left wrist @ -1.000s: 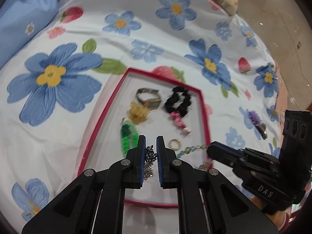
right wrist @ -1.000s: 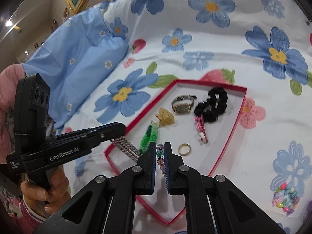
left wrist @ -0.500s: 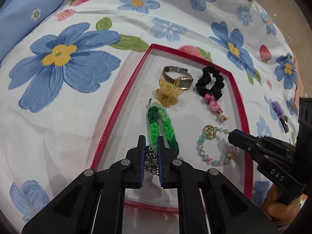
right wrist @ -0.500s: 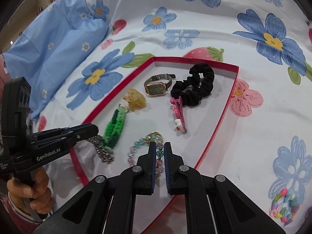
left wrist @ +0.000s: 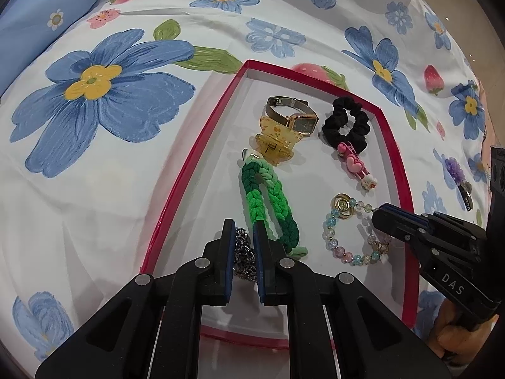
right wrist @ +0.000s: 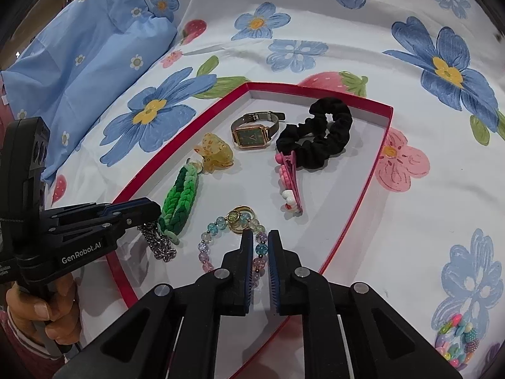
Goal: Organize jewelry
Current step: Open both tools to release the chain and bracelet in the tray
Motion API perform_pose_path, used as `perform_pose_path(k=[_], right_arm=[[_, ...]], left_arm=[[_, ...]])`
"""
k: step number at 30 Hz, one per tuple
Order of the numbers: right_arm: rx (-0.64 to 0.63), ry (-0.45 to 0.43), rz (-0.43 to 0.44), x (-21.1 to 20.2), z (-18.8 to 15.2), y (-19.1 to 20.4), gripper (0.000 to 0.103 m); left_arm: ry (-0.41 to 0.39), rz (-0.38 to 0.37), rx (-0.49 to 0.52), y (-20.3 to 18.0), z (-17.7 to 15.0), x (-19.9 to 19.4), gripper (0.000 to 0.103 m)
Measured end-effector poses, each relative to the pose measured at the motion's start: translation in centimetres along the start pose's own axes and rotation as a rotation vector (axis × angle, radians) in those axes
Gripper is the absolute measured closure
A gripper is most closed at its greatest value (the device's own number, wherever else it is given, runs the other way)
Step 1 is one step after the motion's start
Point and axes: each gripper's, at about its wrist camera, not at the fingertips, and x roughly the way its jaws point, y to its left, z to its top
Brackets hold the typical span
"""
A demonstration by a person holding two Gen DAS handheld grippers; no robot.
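A red-rimmed white tray [left wrist: 202, 140] [right wrist: 356, 208] lies on the floral bedsheet. In it are a gold watch [left wrist: 292, 115] [right wrist: 254, 131], a yellow claw clip [left wrist: 276, 140], a black scrunchie [left wrist: 347, 123] [right wrist: 318, 137], a pink hair clip [left wrist: 355, 165] [right wrist: 290, 183], a green braided band [left wrist: 268, 202] [right wrist: 178, 200] and a pastel bead bracelet [left wrist: 350, 232] [right wrist: 221, 237]. My left gripper [left wrist: 243, 232] is shut on a silver chain [left wrist: 244, 254] [right wrist: 157, 241] resting on the tray floor. My right gripper [right wrist: 260, 241] is shut on the bead bracelet.
A blue pillow [right wrist: 79, 57] lies at the back left. A purple flower clip [left wrist: 457, 177] and a pile of colourful beads [right wrist: 457, 341] lie on the sheet to the right of the tray.
Both grippers came down into the tray with their loads. The chain and the bead bracelet now rest on the tray floor beside the green band.
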Motion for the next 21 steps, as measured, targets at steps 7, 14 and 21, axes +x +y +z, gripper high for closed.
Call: perform_pose_path(k=[7, 14, 21], right_arm=[[0.017, -0.005, 0.014, -0.2, -0.1, -0.2, 0.088], [0.038, -0.048, 0.051, -1.6, 0.0, -0.4, 0.072], [0.054, -0.112, 0.076, -4.9, -0.7, -0.9, 0.070]], left_arm=[[-0.007, -0.006, 0.000, -0.1, 0.0, -0.3, 0.078], [-0.025, 0.002, 0.000, -0.6, 0.1, -1.3, 0.067], [-0.062, -0.032, -0.017, -1.3, -0.6, -3.2, 0.048]])
